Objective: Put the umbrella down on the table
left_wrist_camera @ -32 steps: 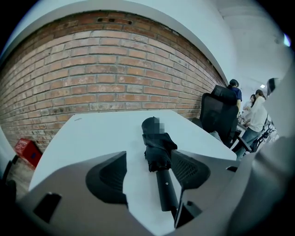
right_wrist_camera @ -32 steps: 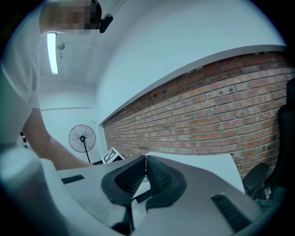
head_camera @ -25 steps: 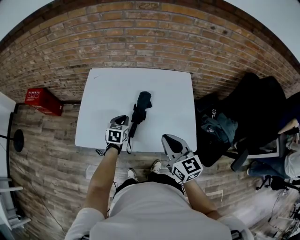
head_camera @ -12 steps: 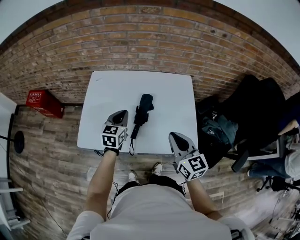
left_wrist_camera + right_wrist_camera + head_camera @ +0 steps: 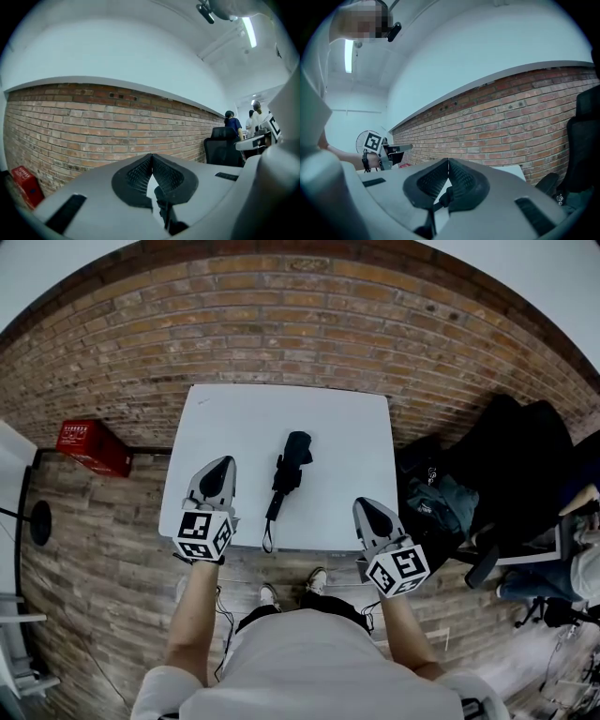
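Both the left gripper [image 5: 221, 465] and the right gripper [image 5: 366, 506] are hovering closed and empty, apparently because the umbrella [image 5: 286, 474] is already lying flat on the tabletop [image 5: 234, 418].

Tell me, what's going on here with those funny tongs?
A person stands at a white table with a pair of tongs in each hand. A folded black umbrella already lies flat on the table, and its strap hangs over the near edge. The left tongs and the right tongs are both shut and empty, held up on either side of the umbrella without touching it.
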Demonstrator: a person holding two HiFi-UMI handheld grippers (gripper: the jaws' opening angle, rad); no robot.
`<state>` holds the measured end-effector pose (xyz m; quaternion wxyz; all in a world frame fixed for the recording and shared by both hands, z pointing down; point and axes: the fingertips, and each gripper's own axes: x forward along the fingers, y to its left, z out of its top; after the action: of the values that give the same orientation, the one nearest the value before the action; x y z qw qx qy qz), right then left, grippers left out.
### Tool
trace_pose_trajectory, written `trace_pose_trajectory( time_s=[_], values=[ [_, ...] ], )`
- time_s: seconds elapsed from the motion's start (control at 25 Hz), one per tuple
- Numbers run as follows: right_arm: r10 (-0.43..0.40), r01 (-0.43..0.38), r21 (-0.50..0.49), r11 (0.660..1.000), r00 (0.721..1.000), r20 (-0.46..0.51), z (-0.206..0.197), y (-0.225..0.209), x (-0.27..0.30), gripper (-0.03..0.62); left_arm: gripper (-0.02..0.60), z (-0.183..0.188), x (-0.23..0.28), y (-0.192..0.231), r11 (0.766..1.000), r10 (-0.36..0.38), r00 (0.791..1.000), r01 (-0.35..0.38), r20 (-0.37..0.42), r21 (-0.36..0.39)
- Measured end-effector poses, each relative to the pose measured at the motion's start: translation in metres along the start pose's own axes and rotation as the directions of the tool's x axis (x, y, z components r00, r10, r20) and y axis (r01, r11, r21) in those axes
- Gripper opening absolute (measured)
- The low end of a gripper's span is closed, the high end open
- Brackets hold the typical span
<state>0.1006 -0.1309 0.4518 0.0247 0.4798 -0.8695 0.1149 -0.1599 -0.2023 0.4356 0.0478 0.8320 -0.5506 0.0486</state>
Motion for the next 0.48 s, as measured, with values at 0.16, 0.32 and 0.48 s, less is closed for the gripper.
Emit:
trace_pose_trajectory(
  time_s=[0.16, 0.32, 0.48],
  values=[
    [-0.012, 0.012, 0.000, 1.000, 1.000, 0.016, 0.007, -0.008, -0.003, 0.020, 0.025, 0.022, -0.022, 0.011, 0.997, 0.040, 0.998, -0.044, 0.058, 0.061],
    [-0.032, 0.032, 0.009, 0.999, 0.999, 0.026, 0.010, -0.015, -0.008, 0.020, 0.025, 0.039, -0.041, 0.018, 0.995, 0.069, 0.991, -0.077, 0.117, 0.064],
    [-0.039, 0.039, -0.004, 0.999, 0.999, 0.038, 0.018, -0.020, -0.011, 0.020, 0.025, 0.050, -0.062, 0.022, 0.994, 0.090, 0.983, -0.099, 0.158, 0.049]
  ],
)
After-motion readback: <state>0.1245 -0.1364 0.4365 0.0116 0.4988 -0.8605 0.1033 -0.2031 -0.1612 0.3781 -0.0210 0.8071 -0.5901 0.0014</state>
